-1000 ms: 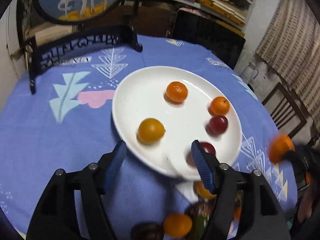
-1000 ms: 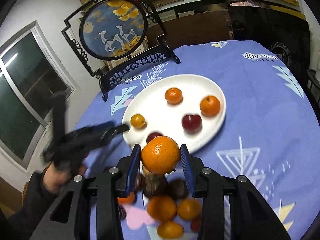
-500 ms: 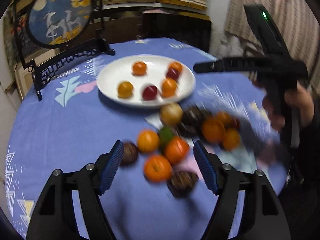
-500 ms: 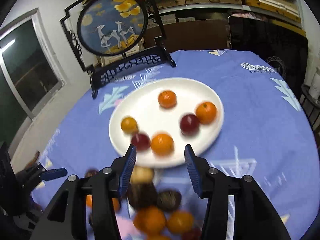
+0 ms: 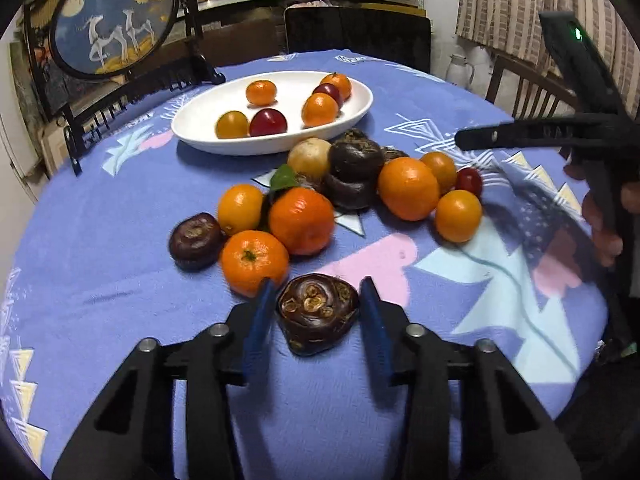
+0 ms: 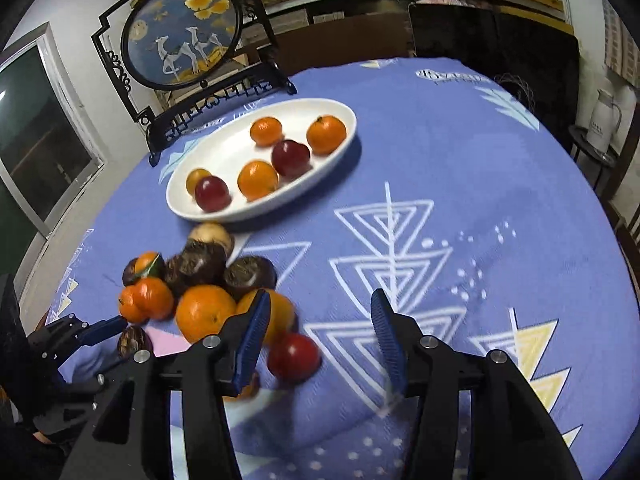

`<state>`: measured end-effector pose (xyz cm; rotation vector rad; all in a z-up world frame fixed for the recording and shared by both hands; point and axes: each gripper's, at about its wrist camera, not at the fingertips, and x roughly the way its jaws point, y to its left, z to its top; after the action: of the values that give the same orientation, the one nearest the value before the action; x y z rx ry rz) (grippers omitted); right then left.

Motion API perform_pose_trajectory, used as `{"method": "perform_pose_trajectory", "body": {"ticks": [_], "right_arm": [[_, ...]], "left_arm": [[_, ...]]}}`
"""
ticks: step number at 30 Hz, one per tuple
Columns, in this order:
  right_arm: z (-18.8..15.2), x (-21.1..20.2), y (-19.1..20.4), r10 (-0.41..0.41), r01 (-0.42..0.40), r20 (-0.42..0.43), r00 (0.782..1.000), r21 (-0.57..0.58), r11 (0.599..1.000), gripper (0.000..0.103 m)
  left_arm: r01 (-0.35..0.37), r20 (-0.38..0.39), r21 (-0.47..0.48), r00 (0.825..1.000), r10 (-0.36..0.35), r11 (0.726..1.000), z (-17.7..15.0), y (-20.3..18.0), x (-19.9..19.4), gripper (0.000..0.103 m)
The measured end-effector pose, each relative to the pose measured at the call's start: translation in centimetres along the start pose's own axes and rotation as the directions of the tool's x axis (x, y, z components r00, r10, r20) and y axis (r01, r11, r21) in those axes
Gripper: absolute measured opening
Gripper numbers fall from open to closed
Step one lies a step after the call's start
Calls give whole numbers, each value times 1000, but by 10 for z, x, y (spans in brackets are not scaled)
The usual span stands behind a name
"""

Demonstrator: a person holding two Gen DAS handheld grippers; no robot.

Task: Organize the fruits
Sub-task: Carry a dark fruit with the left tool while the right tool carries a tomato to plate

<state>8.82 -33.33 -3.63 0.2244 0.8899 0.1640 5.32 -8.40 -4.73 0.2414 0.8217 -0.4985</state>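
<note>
The left gripper is closing around a dark water chestnut at six o'clock of the fruit pile; the right gripper hangs open, empty. Next: lift toward the white plate at twelve o'clock.

A soft, matt blue cloth covers the surface. The white plate looks glazed and glossy. The oranges have dimpled, faintly shiny peel; the dark water chestnut looks smooth and glossy. Each claw is matt black plastic with ribbed blue pads.
</note>
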Motion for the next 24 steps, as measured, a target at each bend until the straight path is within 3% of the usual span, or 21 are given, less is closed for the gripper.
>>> {"method": "perform_pose_trajectory", "body": {"ticks": [6, 9, 14, 16, 24], "right_arm": [[-17, -4, 10, 16, -18, -15, 1000, -149, 989, 45], [-24, 1, 18, 1, -8, -32, 999, -212, 977, 44], [-24, 12, 28, 19, -39, -86, 996, -233, 972, 41], [-25, 16, 27, 31, -55, -110, 993, -225, 973, 31], [-14, -8, 16, 64, -71, -53, 997, -157, 985, 31]], "left_arm": [[28, 103, -30, 994, -24, 999, 1, 9, -36, 42], [28, 112, -50, 993, -22, 998, 3, 15, -43, 42], [34, 90, -57, 996, -28, 998, 4, 18, -41, 42], [34, 92, -56, 995, -29, 998, 2, 18, -42, 42], [48, 115, -85, 993, -38, 995, 11, 29, -44, 42]]}}
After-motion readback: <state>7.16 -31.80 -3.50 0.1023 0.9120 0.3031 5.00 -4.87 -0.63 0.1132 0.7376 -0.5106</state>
